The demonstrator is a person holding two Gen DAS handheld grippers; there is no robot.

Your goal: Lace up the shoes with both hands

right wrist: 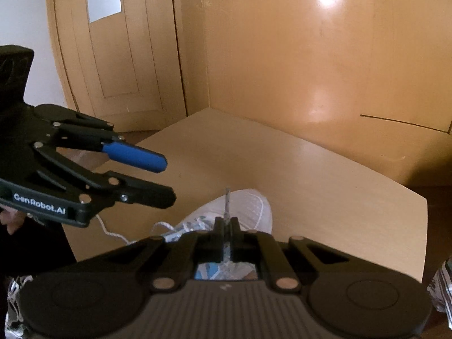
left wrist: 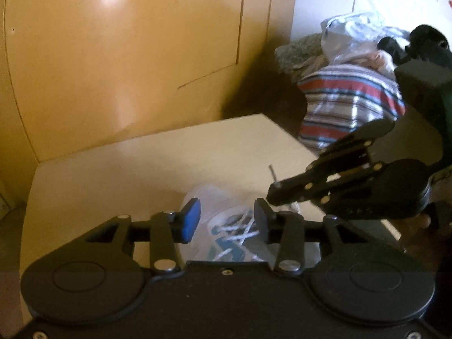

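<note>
A white shoe (right wrist: 248, 209) with teal panels (left wrist: 226, 243) and white crossed laces lies on the pale wooden table (left wrist: 141, 166), its toe pointing away from me. My right gripper (right wrist: 226, 236) is shut on a lace end (right wrist: 227, 197) whose tip sticks up above the fingers. In the left wrist view the same right gripper (left wrist: 275, 193) comes in from the right, with the lace tip (left wrist: 271, 171) poking out. My left gripper (left wrist: 226, 220) hovers open over the shoe's laces, holding nothing. The right wrist view shows my left gripper (right wrist: 166, 178) at the left, with its blue pad (right wrist: 135, 156). A loose lace (right wrist: 113, 231) trails off the shoe's left side.
Orange-brown cupboard panels (left wrist: 113, 56) stand close behind the table. A striped cloth bundle (left wrist: 347, 104) and a plastic bag (left wrist: 350, 36) lie beyond the table's right edge (left wrist: 299, 141). A door (right wrist: 113, 56) is at the far left.
</note>
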